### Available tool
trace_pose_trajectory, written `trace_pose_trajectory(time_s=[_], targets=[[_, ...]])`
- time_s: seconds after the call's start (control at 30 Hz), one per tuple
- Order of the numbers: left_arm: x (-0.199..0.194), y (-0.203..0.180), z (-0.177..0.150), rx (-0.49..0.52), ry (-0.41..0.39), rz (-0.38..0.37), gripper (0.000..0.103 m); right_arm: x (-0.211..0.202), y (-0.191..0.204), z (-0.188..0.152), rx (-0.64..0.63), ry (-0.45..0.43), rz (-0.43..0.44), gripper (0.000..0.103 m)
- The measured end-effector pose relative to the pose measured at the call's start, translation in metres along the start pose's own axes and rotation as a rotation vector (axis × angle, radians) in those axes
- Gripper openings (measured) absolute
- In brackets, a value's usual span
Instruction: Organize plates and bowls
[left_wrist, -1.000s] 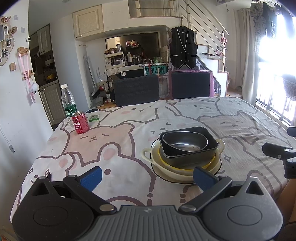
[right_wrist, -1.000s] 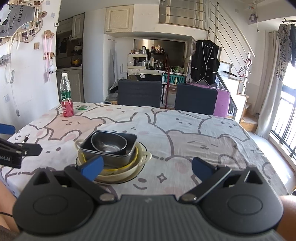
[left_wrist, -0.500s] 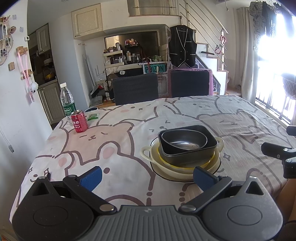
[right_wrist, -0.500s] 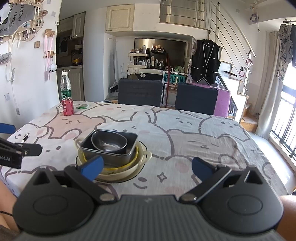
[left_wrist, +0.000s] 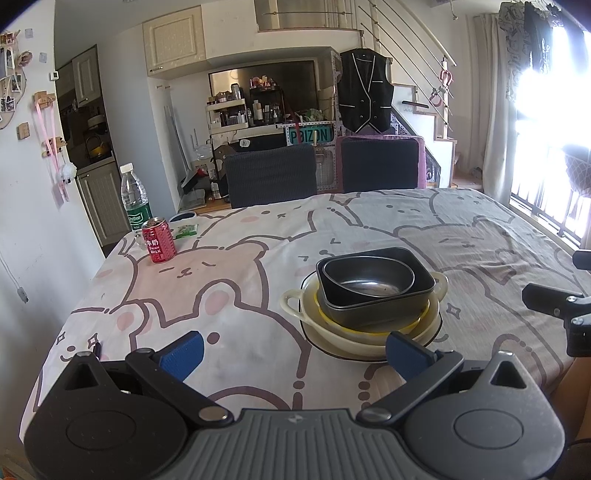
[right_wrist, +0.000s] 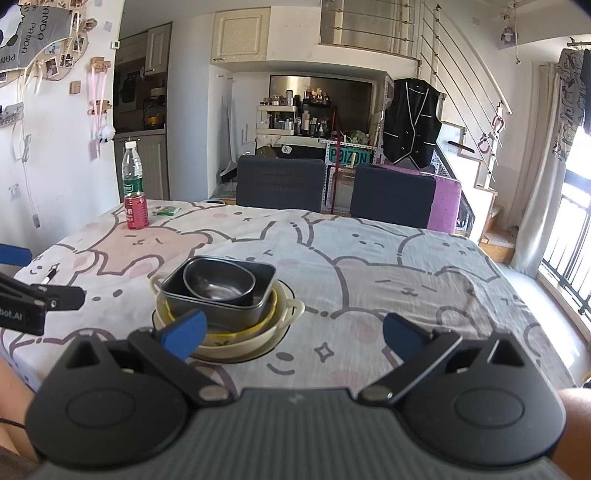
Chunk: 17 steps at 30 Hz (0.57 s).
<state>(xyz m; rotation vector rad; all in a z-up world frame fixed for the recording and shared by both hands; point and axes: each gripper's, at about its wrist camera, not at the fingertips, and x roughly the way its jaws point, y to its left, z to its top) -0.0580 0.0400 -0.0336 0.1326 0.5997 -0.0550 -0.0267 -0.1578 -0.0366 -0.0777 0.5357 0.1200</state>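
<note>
A stack of dishes stands on the bear-print tablecloth (left_wrist: 229, 295). A small dark oval bowl (left_wrist: 367, 278) sits inside a dark rectangular pan (left_wrist: 376, 310). Under them lie a yellow bowl (left_wrist: 369, 326), a cream two-handled dish (left_wrist: 291, 299) and a plate (left_wrist: 332, 350). In the right wrist view the oval bowl (right_wrist: 218, 282) tops the same stack. My left gripper (left_wrist: 293, 350) hovers open near the front left of the stack, nothing between its fingers. My right gripper (right_wrist: 293, 330) is open too, in front of the stack and to its right.
A red drink can (left_wrist: 159, 240) and a clear water bottle (left_wrist: 135, 201) stand at the table's far left corner, with a small green packet (left_wrist: 186, 230) beside them. Two dark chairs (left_wrist: 271, 175) stand behind the table. A wall is at the left, a bright window at the right.
Both views have shifted only slightly; the stack looks a little farther off in the left wrist view. Both grippers stay open, and the dishes have not moved.
</note>
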Motion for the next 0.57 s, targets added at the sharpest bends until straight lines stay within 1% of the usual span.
trace_pose_trajectory(time_s=[0.57], targets=[[-0.0006, 0.0010, -0.0003, 0.001, -0.002, 0.004, 0.103, 0.0004, -0.0019, -0.0018, -0.003, 0.003, 0.005, 0.103]])
